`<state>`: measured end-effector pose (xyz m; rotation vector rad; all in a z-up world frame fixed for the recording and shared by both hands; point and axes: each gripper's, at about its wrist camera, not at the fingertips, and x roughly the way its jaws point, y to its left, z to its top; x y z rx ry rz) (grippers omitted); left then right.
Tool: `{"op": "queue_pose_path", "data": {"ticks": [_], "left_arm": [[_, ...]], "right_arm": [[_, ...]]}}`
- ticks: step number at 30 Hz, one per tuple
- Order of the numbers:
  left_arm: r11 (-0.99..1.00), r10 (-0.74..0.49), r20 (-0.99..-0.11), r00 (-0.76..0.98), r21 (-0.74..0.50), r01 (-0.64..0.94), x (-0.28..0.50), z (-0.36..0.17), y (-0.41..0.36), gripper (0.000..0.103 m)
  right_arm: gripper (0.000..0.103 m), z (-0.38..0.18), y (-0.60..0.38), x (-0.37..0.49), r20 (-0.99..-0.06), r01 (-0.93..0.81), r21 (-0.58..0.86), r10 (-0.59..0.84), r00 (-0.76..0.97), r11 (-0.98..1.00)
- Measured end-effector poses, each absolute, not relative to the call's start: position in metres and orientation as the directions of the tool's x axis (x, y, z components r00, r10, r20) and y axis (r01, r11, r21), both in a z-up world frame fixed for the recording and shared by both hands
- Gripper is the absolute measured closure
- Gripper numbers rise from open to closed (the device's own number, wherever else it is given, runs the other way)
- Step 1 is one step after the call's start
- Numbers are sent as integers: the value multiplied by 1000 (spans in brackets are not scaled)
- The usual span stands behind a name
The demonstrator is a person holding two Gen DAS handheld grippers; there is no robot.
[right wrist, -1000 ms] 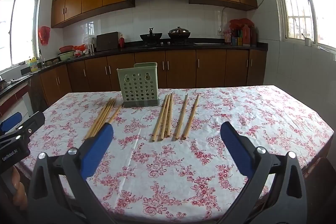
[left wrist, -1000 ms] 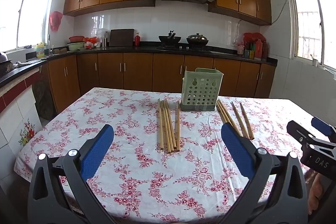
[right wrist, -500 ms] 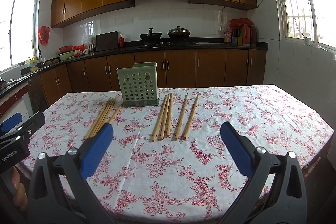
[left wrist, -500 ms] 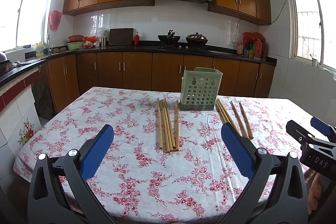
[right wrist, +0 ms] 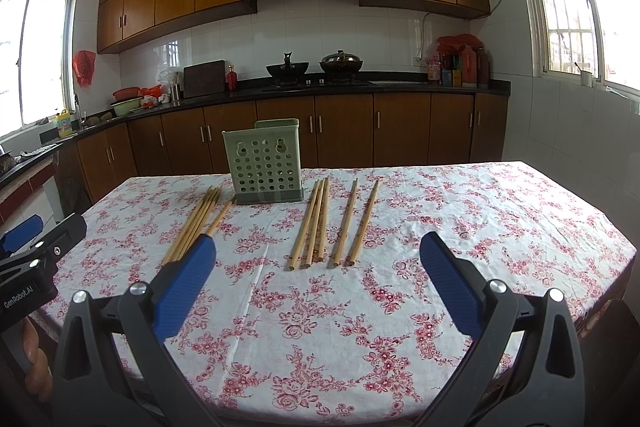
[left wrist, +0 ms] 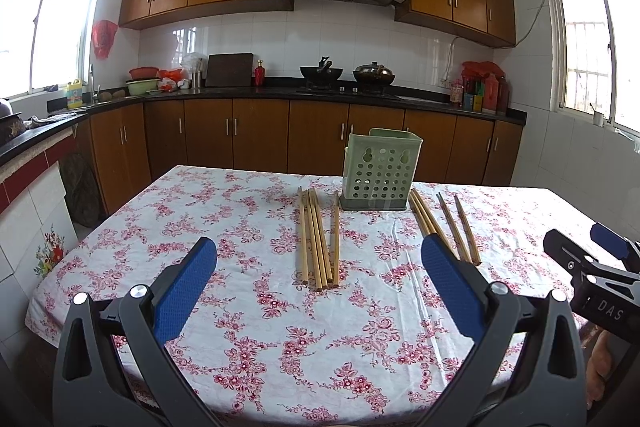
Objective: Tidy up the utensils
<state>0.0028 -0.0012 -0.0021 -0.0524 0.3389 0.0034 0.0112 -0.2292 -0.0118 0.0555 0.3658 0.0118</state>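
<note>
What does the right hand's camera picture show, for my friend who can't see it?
Two groups of wooden chopsticks lie flat on a flowery tablecloth, either side of an upright green holder. The open right gripper hovers empty in front, the left gripper peeks in at the left edge, and a kitchen is behind.

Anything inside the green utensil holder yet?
Nothing sticks out above the green utensil holder, and its holes show nothing inside. The bottom is hidden by its walls. All chopsticks lie on the floral tablecloth beside it.
</note>
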Motion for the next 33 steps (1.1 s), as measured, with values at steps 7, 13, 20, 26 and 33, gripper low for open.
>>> {"op": "queue_pose_path", "data": {"ticks": [7,13,20,26,33], "left_arm": [[999,-6,-333,943,-51,-12,3,-3,-3,2],[999,-6,-333,943,-50,-11,4,-4,-4,2],[999,-6,-334,943,-51,-12,3,-3,-2,2],[999,-6,-334,943,-52,-12,4,-3,-2,2],[999,-6,-335,942,-52,-12,4,-4,-3,2]], "right_arm": [[4,-11,-229,12,-358,-2,57,22,933,998],[4,-11,-229,12,-358,-2,57,22,933,998],[4,-11,-228,11,-359,-2,59,23,933,998],[4,-12,-230,12,-359,-2,58,23,933,998],[4,-12,-230,12,-360,-1,60,23,933,998]]}}
